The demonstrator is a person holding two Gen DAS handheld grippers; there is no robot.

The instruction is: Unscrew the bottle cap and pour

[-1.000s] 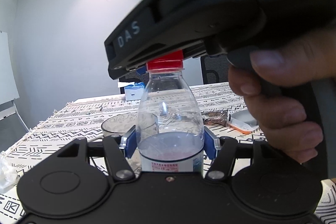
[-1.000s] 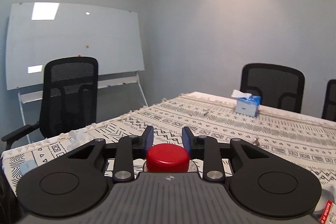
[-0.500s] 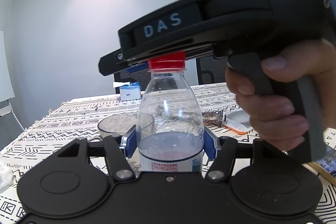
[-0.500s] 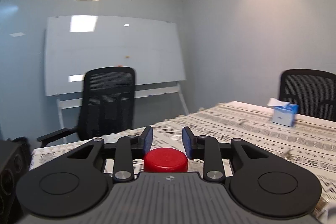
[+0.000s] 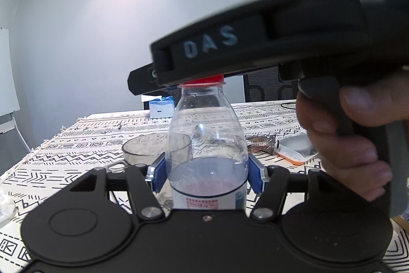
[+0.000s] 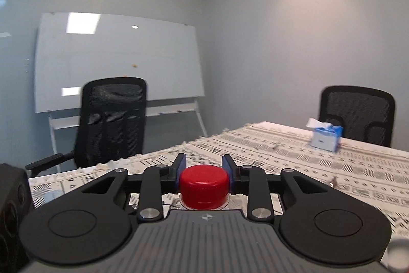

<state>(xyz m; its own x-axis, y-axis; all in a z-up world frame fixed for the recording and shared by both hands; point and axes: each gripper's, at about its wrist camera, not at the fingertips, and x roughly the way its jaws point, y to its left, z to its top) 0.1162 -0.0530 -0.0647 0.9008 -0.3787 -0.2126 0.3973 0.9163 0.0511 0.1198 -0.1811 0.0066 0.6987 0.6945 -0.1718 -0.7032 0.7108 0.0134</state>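
Note:
A clear plastic bottle with some liquid at the bottom stands upright in the left wrist view. My left gripper is shut on its lower body, blue pads on both sides. The red cap sits on the neck, mostly hidden under the black body of the right gripper, which a hand holds. In the right wrist view my right gripper has the red cap between its pads; the jaws are closing and the pads touch the cap's sides. A glass bowl stands just behind the bottle.
The table wears a patterned cloth. A blue tissue box stands far back, a brown snack packet and a white-and-orange item lie to the right. Black chairs and a whiteboard stand beyond the table's edge.
The right gripper has swung around the cap: its view panned toward the whiteboard, then partly back. In the left view its body now covers more of the cap. The bottle stayed put.

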